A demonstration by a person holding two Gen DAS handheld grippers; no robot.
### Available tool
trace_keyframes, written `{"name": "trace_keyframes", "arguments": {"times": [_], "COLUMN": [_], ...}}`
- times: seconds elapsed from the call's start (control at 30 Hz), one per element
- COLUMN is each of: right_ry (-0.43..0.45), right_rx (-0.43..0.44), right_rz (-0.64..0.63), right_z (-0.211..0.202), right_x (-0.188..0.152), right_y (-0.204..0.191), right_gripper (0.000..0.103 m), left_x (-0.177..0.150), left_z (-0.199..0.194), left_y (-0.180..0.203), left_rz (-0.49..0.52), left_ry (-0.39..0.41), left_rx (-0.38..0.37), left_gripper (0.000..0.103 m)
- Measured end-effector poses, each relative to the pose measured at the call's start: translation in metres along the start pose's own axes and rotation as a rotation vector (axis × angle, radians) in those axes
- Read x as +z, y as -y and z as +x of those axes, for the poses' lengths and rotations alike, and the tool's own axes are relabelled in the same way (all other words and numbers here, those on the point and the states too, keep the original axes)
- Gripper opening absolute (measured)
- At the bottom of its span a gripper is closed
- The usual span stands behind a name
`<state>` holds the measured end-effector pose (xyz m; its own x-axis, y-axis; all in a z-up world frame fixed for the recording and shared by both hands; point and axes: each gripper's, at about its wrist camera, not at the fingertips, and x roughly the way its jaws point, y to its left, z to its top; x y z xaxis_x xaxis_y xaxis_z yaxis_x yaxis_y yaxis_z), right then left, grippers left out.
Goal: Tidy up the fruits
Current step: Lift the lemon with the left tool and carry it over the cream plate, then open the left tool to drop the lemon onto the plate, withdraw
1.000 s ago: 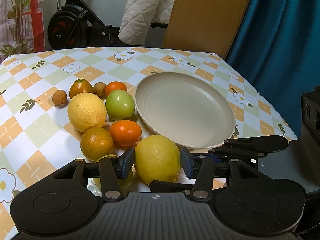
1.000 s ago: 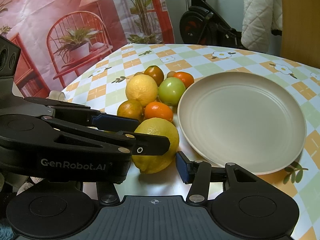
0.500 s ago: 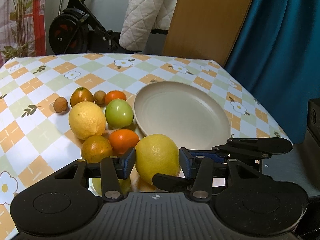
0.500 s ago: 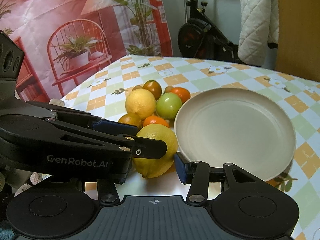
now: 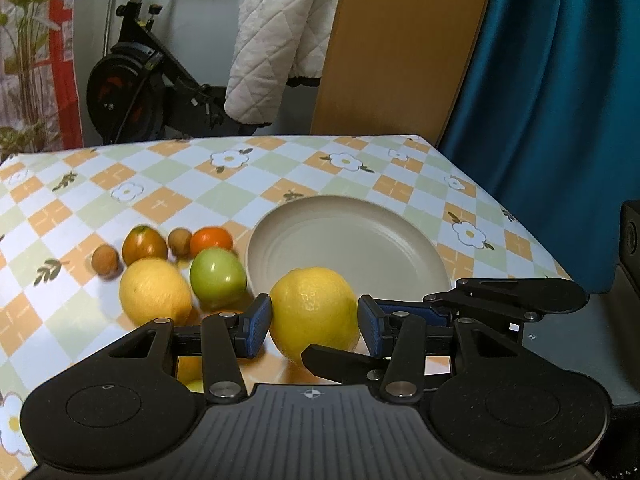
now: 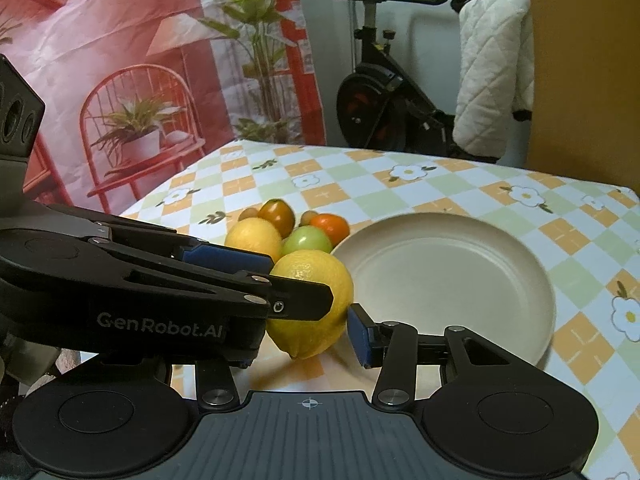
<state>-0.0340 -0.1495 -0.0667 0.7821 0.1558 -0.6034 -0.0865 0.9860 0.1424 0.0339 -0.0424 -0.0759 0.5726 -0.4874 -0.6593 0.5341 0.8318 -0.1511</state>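
A large yellow lemon (image 5: 314, 312) hangs a little above the checked tablecloth, just in front of the empty beige plate (image 5: 360, 236). My left gripper (image 5: 315, 326) is shut on it, blue pads against its left and right sides. My right gripper (image 6: 304, 340) reaches in from the right. Its right pad (image 6: 362, 336) rests against the lemon (image 6: 316, 280); its left pad is hidden behind the left gripper (image 6: 288, 280). In the left wrist view, one right finger (image 5: 340, 354) lies along the lemon's near side, the other (image 5: 508, 292) on the far side.
Left of the plate (image 6: 460, 272) lie a second lemon (image 5: 154, 292), a green fruit (image 5: 218, 276), an orange one (image 5: 211, 240), a red-brown one (image 5: 144, 244) and two small brown ones (image 5: 105, 260). The table's edge, a blue curtain (image 5: 560, 100) and a wooden panel (image 5: 400, 40) stand to the right.
Both grippers have risen together with the lemon between them, so it now hangs off the cloth. The two orange fruits in front have slipped out of sight below the left gripper.
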Motion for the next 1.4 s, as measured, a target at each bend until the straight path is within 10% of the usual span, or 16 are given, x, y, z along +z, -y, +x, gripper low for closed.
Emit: {"name": "trace_keyframes", "arguments": {"times": [1.4], "right_ry": [0.028], "right_rx": [-0.077], "right_rz": [0.089], "right_z": [0.084], "right_x": [0.045], "right_y": [0.085], "right_gripper": [0.046], "left_x": [0.065], "left_z": [0.097], "left_y": [-0.01], "left_rz": [0.017], "left_ry": [-0.048], "left_rx": [0.038], "left_gripper": [0.052]}}
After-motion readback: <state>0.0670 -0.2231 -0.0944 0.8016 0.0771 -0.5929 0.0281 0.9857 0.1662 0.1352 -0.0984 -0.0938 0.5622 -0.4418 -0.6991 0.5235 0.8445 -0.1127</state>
